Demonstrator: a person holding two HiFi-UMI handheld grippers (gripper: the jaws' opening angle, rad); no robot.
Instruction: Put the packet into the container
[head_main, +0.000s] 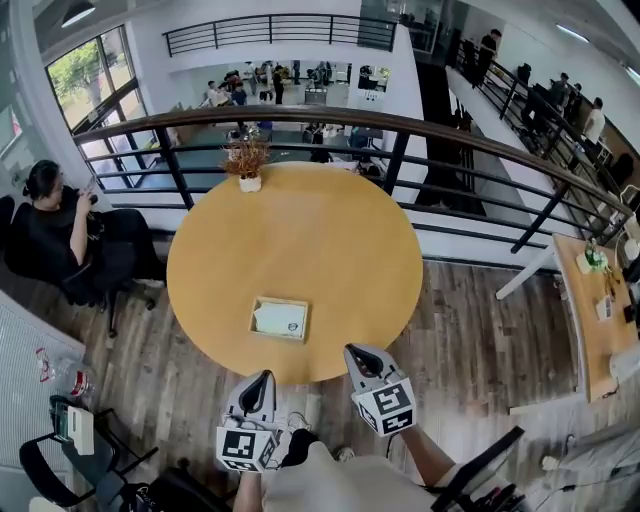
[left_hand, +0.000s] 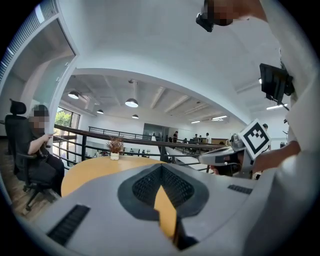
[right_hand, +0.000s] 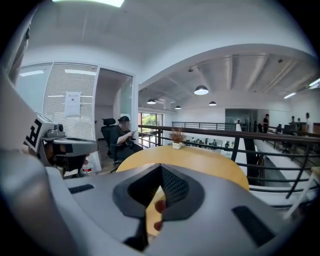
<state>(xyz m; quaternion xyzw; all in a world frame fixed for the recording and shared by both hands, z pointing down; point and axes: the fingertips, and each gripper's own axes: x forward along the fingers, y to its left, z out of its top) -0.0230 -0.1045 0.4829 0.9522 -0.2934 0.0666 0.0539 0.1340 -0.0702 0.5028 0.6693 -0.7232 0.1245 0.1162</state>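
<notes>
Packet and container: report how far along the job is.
Done, as far as the head view shows: a pale flat packet lies inside the container on the round table. In hand: nothing. The left gripper and right gripper are both shut and empty, held off the table's near edge. Left: no step that I can see, though the packet is too small to check closely.

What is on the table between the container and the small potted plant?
Nothing: in the head view, only bare tabletop lies between the container and the potted plant.
</notes>
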